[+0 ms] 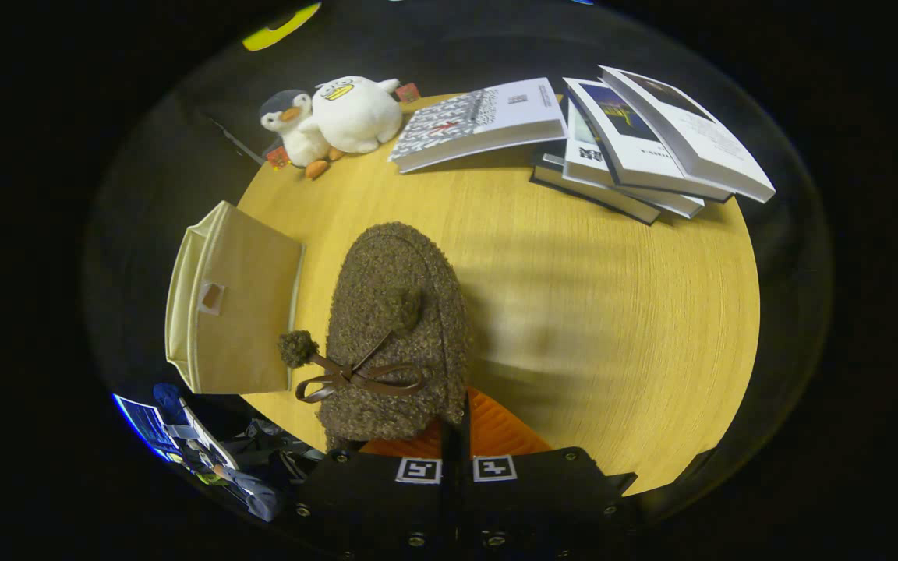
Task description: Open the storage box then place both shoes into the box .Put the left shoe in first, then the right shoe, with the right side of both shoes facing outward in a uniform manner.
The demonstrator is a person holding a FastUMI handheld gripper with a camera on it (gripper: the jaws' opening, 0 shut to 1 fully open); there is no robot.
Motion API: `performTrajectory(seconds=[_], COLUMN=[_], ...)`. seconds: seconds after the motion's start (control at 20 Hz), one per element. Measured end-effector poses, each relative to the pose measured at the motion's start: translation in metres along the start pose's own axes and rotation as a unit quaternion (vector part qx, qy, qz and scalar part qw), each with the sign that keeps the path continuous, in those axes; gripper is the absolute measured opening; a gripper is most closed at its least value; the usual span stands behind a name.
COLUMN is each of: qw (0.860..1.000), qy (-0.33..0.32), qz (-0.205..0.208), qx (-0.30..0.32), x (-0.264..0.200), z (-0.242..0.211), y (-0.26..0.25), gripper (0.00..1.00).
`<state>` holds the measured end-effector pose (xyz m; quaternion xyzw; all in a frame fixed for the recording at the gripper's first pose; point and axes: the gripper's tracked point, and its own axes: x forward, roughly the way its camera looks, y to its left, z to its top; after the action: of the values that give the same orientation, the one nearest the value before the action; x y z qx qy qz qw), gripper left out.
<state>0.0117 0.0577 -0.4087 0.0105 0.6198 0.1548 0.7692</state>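
Here the storage box (235, 300) lay on the tabletop (613, 312), lid down, just left of the fuzzy brown shoe (394, 335). The tool (457, 436) gripped that shoe's heel, fingers nearly together. Beyond sat plush penguins (332, 117) and books (636, 140).

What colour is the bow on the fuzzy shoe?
Dark brown, like leather cord, on the shoe held in the gripper; clearest in the gripper view.

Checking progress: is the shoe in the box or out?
Out. The shoe hangs above the table, gripped between the gripper jaws, beside the box.
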Motion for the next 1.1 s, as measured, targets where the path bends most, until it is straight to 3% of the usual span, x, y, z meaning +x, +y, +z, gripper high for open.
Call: performTrajectory(seconds=[0.25, 0.6, 0.95, 1.1], qw=[0.998, 0.989, 0.983, 0.983], qy=[-0.024, -0.036, -0.012, 0.017], qz=[0.021, 0.056, 0.096, 0.080], qx=[-0.062, -0.128, -0.157, -0.165], x=[-0.042, -0.058, -0.013, 0.019], z=[0.023, 0.058, 0.086, 0.089], y=[0.077, 0.194, 0.306, 0.323], gripper=[0.01, 0.01, 0.01, 0.01])
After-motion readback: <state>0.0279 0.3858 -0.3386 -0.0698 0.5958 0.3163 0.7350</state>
